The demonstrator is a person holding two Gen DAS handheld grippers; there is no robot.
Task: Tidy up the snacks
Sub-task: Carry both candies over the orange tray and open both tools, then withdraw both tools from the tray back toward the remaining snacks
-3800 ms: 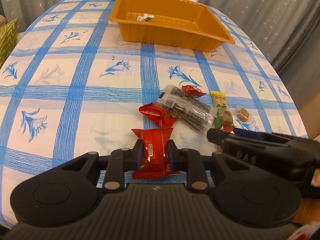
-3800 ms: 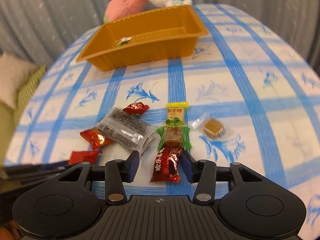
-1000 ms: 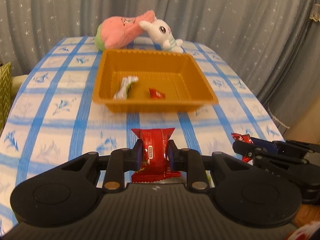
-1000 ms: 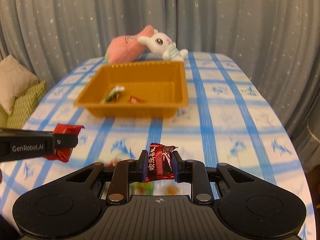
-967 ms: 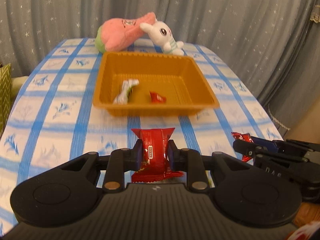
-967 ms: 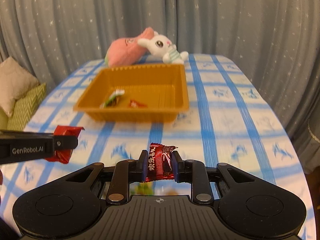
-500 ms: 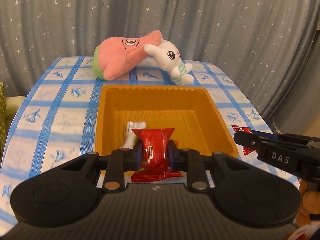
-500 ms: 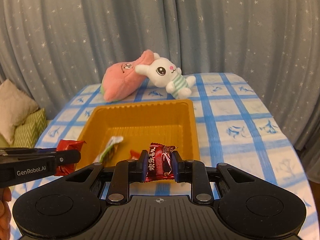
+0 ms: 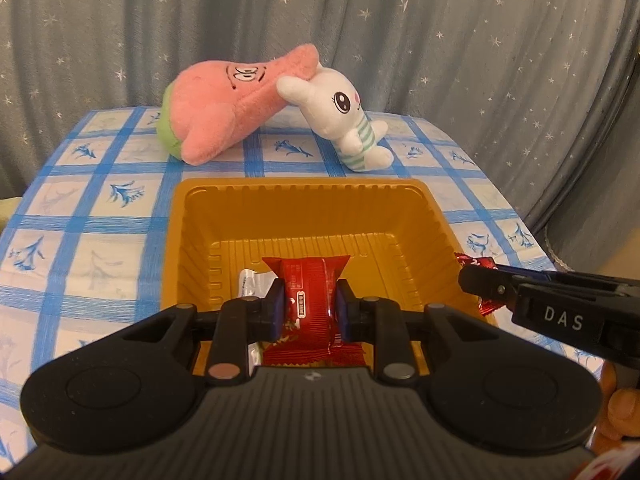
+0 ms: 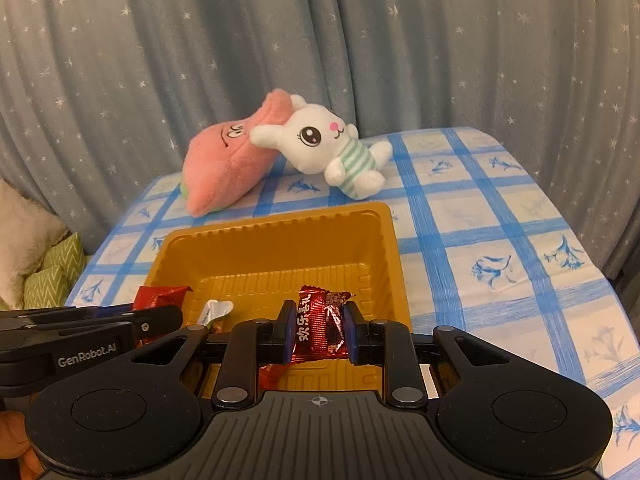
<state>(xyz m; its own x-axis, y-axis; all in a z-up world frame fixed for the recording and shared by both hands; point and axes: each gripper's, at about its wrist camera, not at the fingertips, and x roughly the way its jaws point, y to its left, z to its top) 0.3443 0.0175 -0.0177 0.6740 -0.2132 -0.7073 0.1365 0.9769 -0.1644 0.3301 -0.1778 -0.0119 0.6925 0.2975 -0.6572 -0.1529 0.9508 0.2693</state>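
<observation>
The left tool [image 9: 310, 312] is gripping a red snack packet [image 9: 308, 300] across its middle, jaws closed narrowly onto the wrapper so that both crimped ends are projecting free above and below the pads. The right tool [image 10: 316, 334] is gripping a dark red foil candy [image 10: 320, 326] in the same manner, pads pressing the wrapper's flanks. Both tools are hanging over the orange plastic tray [image 9: 304, 216], pointing steeply downward, which is placing each snack above the tray floor rather than above the rim; in the left wrist view the right tool's tip is appearing near the tray's right wall. This posture is judged to be preparing a release into the tray. A white-wrapped sweet [image 10: 214, 312] is already lying on the tray floor, partly hidden behind the tools. The tray is sitting on the bench, covered by a blue-checked tablecloth [image 10: 500, 240]. A pink plush toy [image 9: 232, 104] and a white rabbit plush [image 9: 344, 120] are lying beyond the tray, touching each other and clear of the drop zone.
</observation>
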